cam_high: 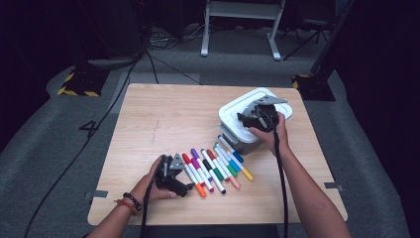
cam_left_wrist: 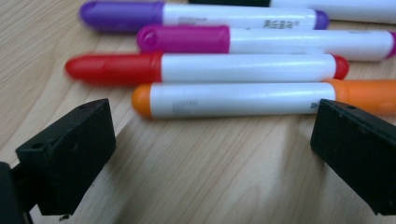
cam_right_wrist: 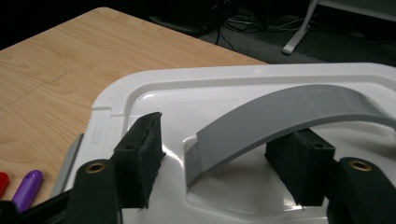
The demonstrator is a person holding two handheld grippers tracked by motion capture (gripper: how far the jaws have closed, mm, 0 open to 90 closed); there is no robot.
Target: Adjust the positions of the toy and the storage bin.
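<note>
- The right claw [cam_right_wrist: 224,154], at the right of the high view, straddles the grey handle [cam_right_wrist: 289,114] of the white box [cam_high: 237,106], jaws apart, pads not pressing it.
- The left claw [cam_left_wrist: 210,154] gapes wide and empty over the counter [cam_high: 163,114], just short of the orange marker [cam_left_wrist: 243,99] at lower centre.

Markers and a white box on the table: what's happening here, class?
A person works with a gripper in each hand. The right gripper straddles the grey handle on the white box lid, jaws apart, not yet clamping it. The left gripper sits open on the table, facing the orange marker at the end of the marker row.
</note>
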